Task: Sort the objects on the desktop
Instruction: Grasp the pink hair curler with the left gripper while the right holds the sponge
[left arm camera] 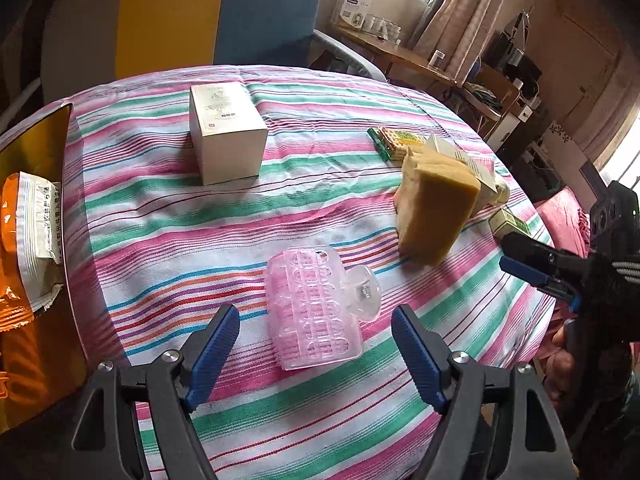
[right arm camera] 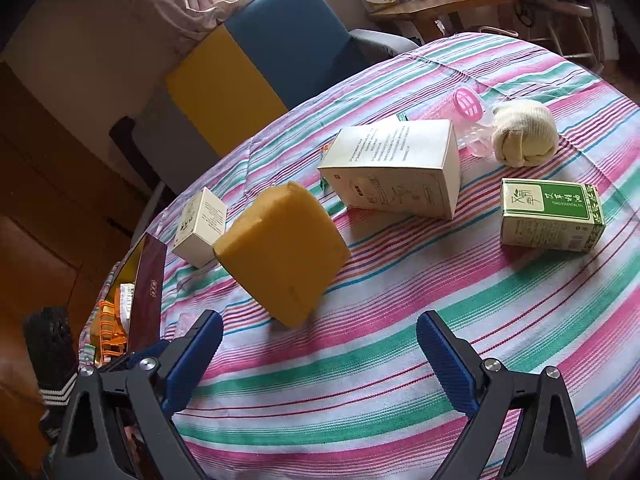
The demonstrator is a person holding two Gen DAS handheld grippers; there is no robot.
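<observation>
While both claws gape empty, bare striped cloth separates sponge from table edge.

The right gripper hangs over a striped tablecloth with its blue jaws spread and nothing between them. Just ahead a yellow sponge stands tilted on one corner, with a small white box to its left, a large white box lying behind it, a green box to the right, and a rolled cream cloth beside a pink clip farther back. At the left edge a dark red case stands open, holding what may be an orange packet.
</observation>
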